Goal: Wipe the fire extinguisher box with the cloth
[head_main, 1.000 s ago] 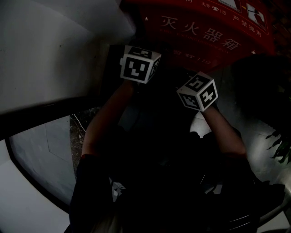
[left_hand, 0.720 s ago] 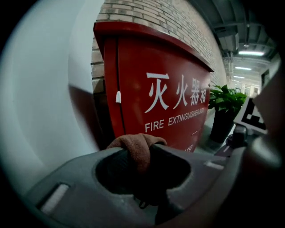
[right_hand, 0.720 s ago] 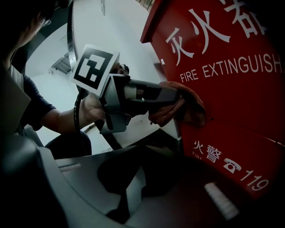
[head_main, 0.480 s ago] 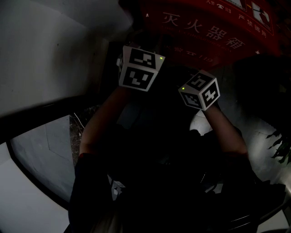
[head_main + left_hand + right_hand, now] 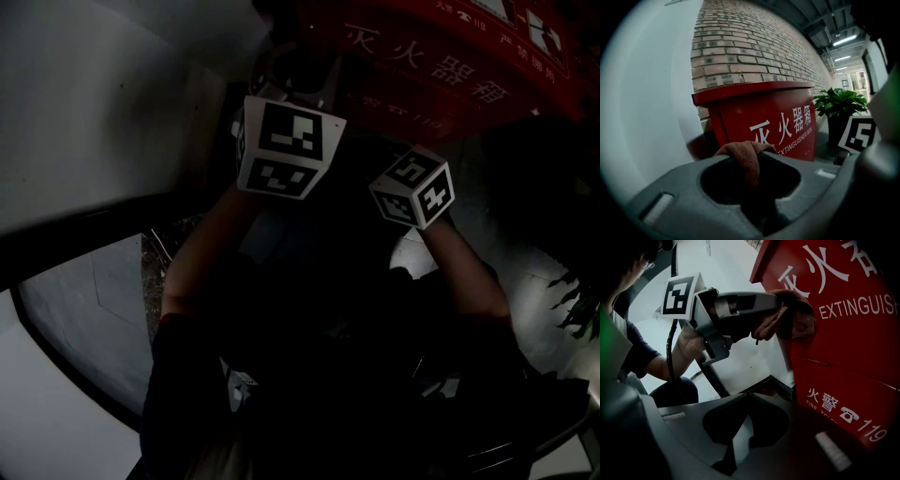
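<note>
My left tongs (image 5: 748,158) pinch the brown cloth (image 5: 788,315), which presses on the red fire extinguisher box (image 5: 783,117) ahead. My right tongs (image 5: 746,395) are pressed together, empty, just beside the box.

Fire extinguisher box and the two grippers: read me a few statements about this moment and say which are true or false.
1. The left gripper is shut on the brown cloth. True.
2. The cloth touches the red front of the fire extinguisher box. True.
3. The right gripper grips the cloth too. False: its jaws are together on nothing.
4. The lettering on the box is black. False: it is white.
5. A potted plant stands beside the box. True.
</note>
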